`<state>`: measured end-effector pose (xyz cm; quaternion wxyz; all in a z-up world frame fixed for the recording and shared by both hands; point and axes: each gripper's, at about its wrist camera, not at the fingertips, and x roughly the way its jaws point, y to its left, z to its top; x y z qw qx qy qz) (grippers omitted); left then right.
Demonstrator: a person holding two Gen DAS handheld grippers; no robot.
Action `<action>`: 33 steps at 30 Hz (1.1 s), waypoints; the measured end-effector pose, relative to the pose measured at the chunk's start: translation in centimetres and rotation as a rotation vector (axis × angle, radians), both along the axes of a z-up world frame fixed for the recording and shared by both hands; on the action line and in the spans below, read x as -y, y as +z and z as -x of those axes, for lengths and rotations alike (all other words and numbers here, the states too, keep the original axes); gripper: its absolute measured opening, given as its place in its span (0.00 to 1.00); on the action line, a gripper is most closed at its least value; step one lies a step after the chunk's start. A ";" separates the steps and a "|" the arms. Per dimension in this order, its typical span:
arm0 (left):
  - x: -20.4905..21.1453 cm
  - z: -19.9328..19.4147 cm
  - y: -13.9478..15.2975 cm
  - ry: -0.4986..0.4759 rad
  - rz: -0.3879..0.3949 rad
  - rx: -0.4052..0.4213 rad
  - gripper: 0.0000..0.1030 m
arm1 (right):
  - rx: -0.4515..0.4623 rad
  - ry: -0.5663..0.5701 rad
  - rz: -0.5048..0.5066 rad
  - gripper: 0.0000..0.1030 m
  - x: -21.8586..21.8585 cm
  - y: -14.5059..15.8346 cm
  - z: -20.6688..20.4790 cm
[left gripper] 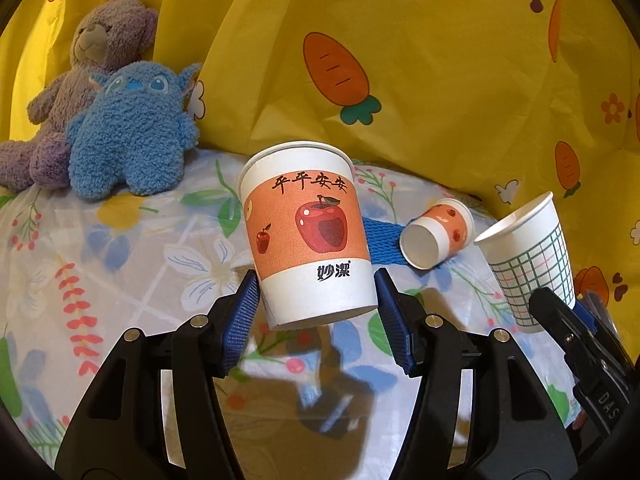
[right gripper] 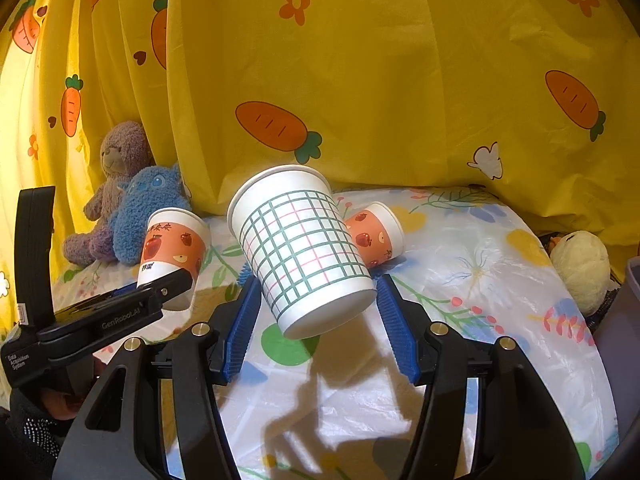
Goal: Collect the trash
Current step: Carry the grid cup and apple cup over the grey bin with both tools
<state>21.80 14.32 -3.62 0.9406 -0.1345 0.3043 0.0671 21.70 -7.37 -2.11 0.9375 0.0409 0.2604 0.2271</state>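
My left gripper (left gripper: 318, 300) is shut on an apple-print paper cup (left gripper: 306, 232), held upright and slightly tilted above the floral tablecloth (left gripper: 120, 280). My right gripper (right gripper: 316, 300) is shut on a green-checked paper cup (right gripper: 302, 248), tilted back. That checked cup also shows at the right of the left wrist view (left gripper: 528, 264), and the apple cup at the left of the right wrist view (right gripper: 172, 252). A second, smaller apple-print cup (left gripper: 436, 232) lies on its side on a blue pad (left gripper: 384, 240); it also shows behind the checked cup (right gripper: 376, 232).
A purple teddy bear (left gripper: 80, 80) and a blue plush toy (left gripper: 132, 128) sit at the back left. A yellow carrot-print curtain (left gripper: 400, 60) hangs behind. A pale yellow plush (right gripper: 580, 268) and a grey bin edge (right gripper: 624, 340) are at the right.
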 end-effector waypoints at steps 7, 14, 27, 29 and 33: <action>2.7 5.4 2.1 -0.025 -0.034 0.076 0.56 | 0.041 -0.024 -0.010 0.56 2.5 1.3 4.2; 5.7 9.1 2.7 -0.080 -0.044 0.100 0.56 | 0.054 -0.071 -0.032 0.57 5.5 1.6 8.3; 10.7 11.1 3.1 -0.187 -0.058 0.116 0.56 | 0.059 -0.163 -0.067 0.57 10.0 1.5 12.0; 11.3 11.0 3.1 -0.203 -0.061 0.117 0.56 | 0.064 -0.175 -0.069 0.57 10.5 1.6 12.2; 12.5 10.7 3.0 -0.228 -0.064 0.115 0.56 | 0.068 -0.195 -0.072 0.57 11.5 1.6 12.5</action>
